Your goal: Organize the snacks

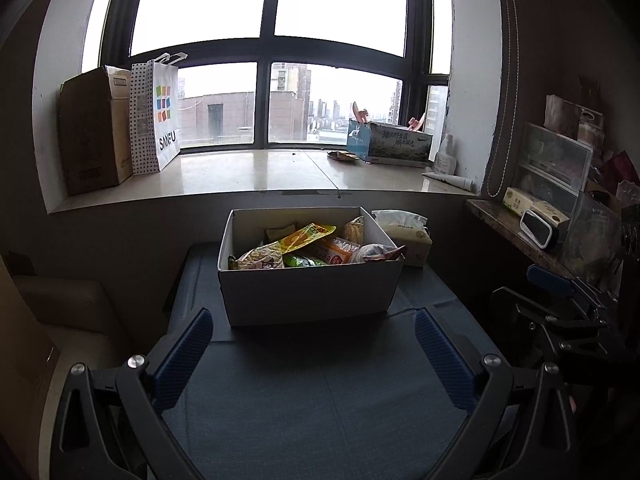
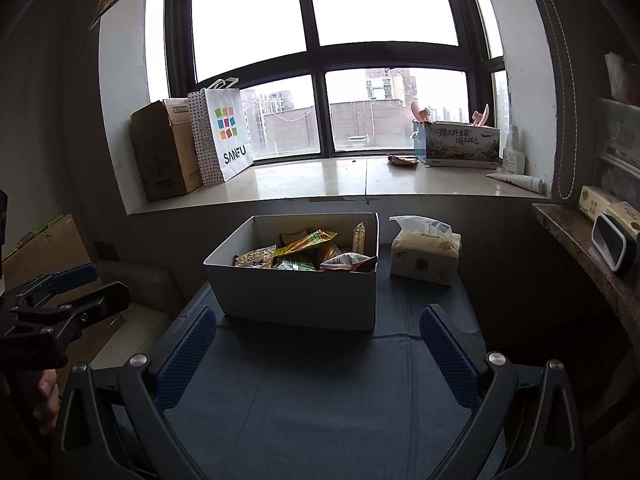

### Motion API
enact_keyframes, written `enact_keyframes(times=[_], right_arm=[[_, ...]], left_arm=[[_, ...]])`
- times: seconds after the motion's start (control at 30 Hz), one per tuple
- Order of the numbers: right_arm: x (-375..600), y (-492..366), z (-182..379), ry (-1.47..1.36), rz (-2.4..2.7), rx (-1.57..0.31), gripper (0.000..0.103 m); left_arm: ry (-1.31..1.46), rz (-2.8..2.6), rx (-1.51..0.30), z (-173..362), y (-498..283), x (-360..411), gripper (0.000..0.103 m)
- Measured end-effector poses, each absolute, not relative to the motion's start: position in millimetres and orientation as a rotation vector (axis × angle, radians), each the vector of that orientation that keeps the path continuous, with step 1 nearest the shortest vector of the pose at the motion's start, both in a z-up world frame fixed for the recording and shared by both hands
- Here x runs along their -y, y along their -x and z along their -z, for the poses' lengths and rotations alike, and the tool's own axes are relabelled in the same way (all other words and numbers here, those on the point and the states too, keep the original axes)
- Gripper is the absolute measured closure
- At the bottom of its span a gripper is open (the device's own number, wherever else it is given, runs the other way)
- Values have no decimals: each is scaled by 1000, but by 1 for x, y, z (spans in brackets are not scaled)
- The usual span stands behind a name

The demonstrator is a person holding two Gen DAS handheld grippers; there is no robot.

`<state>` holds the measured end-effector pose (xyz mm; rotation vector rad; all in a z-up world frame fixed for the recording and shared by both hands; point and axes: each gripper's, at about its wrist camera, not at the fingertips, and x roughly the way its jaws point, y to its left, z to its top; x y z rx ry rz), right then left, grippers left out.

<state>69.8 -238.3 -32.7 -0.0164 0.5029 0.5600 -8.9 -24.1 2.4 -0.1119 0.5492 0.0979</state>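
Note:
A white cardboard box (image 1: 308,294) stands on the dark blue cloth-covered table (image 1: 320,400), filled with several snack packets (image 1: 304,250). It also shows in the right wrist view (image 2: 296,296) with the snack packets (image 2: 308,254) inside. My left gripper (image 1: 314,326) is open and empty, just in front of the box. My right gripper (image 2: 318,324) is open and empty, also short of the box's front wall. The left gripper shows at the left edge of the right wrist view (image 2: 72,288).
A tissue pack (image 2: 426,254) sits right of the box. The windowsill behind holds a brown carton (image 2: 164,152), a white shopping bag (image 2: 224,136) and a printed box (image 2: 456,144). A shelf (image 2: 592,256) with small items stands at the right.

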Motion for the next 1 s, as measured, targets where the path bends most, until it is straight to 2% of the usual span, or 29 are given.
enact_keyframes(times=[1.0], right_arm=[[236, -69, 33, 20, -568, -509, 0]], left_arm=[[105, -93, -563, 0, 9, 26, 0]])
